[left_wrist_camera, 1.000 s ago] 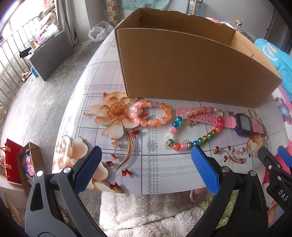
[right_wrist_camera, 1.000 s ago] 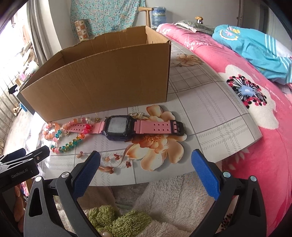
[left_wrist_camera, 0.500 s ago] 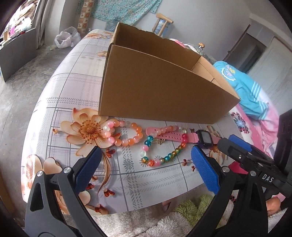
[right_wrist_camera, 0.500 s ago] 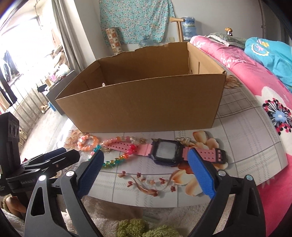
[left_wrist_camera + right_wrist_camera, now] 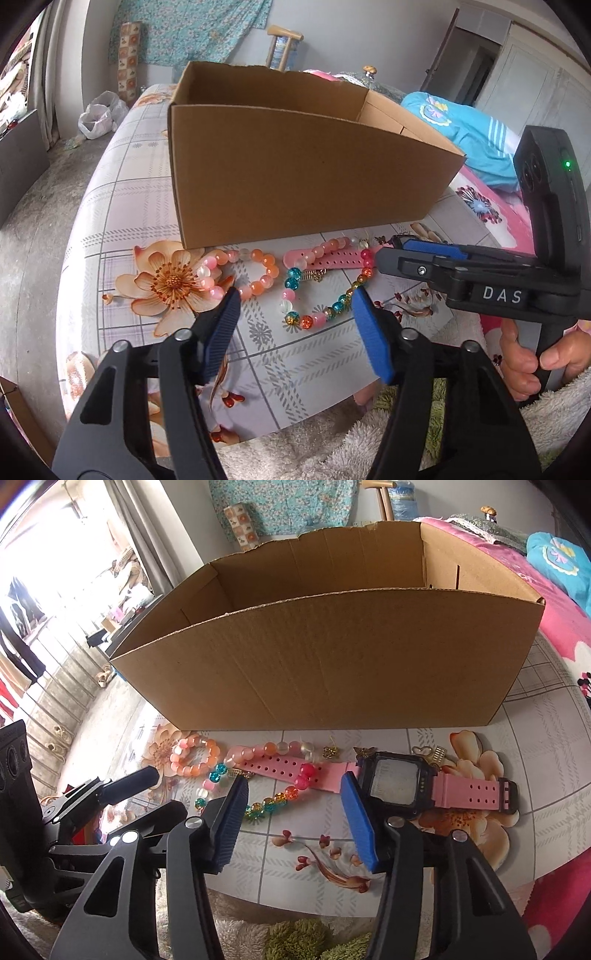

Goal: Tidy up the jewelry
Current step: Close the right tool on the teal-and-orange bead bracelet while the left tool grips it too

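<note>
Floral-print tablecloth (image 5: 122, 206), open brown cardboard box (image 5: 332, 672), grey-walled room.
Multicoloured glass-bead bracelet (image 5: 325, 291) lies at twelve o'clock of left gripper (image 5: 295, 325); right gripper (image 5: 293, 812) likewise; both half-narrowed, just closing, empty.

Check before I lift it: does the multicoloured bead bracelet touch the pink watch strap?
Touching: the right wrist view shows the multicoloured bead bracelet lying across the pink watch strap.

one cardboard box (image 5: 332, 672), two bead bracelets (image 5: 243, 273) (image 5: 325, 291), one pink watch (image 5: 399, 786), two grippers (image 5: 295, 332) (image 5: 295, 812)
</note>
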